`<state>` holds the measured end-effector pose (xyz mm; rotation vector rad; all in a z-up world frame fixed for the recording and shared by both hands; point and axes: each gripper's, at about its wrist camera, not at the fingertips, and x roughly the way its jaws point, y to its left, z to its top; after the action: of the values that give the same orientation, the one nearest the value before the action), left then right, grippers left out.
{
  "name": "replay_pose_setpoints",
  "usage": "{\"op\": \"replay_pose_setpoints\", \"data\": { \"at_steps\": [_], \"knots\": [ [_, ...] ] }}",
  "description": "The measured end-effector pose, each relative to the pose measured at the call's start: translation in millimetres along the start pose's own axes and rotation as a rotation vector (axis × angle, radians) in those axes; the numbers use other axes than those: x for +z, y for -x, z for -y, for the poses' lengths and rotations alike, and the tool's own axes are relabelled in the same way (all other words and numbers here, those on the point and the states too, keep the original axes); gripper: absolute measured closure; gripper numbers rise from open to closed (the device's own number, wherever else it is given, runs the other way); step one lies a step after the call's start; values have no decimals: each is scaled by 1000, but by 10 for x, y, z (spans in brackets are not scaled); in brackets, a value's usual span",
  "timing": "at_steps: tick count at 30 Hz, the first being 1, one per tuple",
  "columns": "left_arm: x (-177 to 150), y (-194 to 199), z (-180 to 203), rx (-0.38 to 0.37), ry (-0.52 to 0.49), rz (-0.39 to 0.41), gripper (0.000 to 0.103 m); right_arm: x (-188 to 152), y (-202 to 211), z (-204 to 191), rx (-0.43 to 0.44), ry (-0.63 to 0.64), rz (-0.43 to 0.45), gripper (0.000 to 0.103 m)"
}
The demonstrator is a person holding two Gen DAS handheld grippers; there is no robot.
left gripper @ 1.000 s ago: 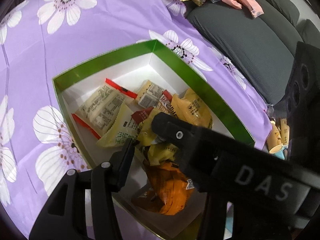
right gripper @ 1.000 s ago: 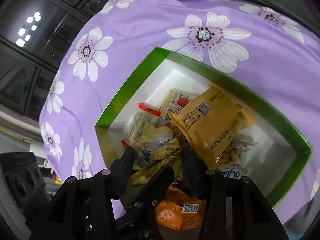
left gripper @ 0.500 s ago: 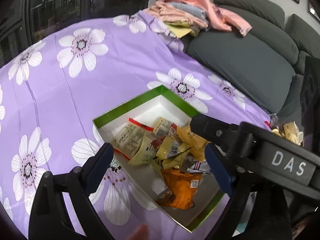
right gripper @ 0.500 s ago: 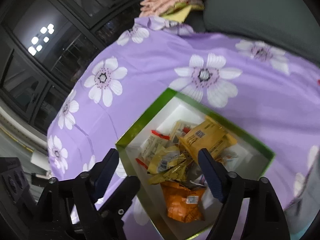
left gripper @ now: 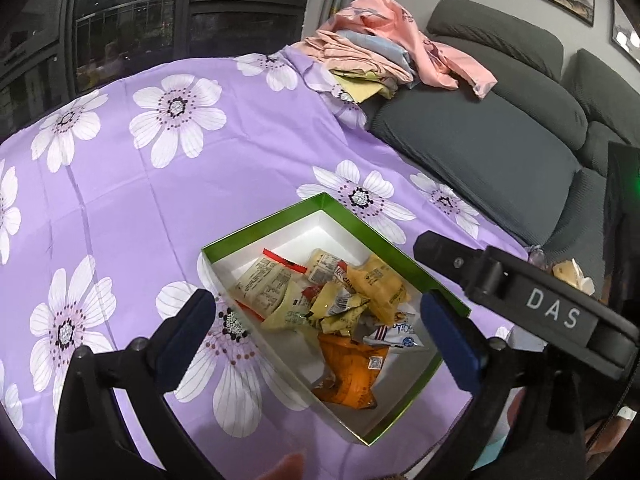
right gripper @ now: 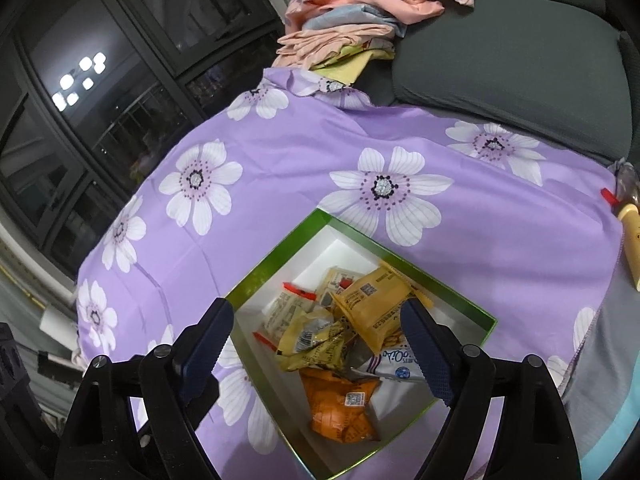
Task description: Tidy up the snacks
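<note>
The green box (left gripper: 304, 210) of snacks sits on the purple flowered cloth (left gripper: 132, 200), and it looks smaller and farther off than a second ago, when both grippers were down among the packets. Both have lifted clear since then. The left gripper (left gripper: 316, 322) has just been opening its jaws and they now stand wide apart with nothing between them; the right gripper (right gripper: 318, 334) has likewise just spread and holds nothing. The snacks lie heaped toward the box's near end: an orange packet (right gripper: 342, 404) nearest, a yellow pouch (right gripper: 374, 310) above it, a white-and-blue packet (right gripper: 396, 362) half buried, and a red-edged sachet (left gripper: 266, 280) toward the far corner. The print on most wrappers is too small to read. The left gripper's right finger hides part of the box's right wall in the left wrist view. The box's long axis runs diagonally, its far corner pointing toward the grey sofa (left gripper: 480, 136) and the folded pink laundry (left gripper: 384, 52).
</note>
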<state>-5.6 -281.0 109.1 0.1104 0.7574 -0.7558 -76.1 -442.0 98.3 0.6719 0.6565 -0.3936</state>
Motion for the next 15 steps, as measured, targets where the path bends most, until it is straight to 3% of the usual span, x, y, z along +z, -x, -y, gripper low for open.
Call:
{"op": "replay_pose_setpoints", "data": {
  "at_steps": [15],
  "knots": [
    [-25, 65, -97, 3, 49, 2, 0, 15, 6, -11, -23, 6, 11, 17]
  ]
}}
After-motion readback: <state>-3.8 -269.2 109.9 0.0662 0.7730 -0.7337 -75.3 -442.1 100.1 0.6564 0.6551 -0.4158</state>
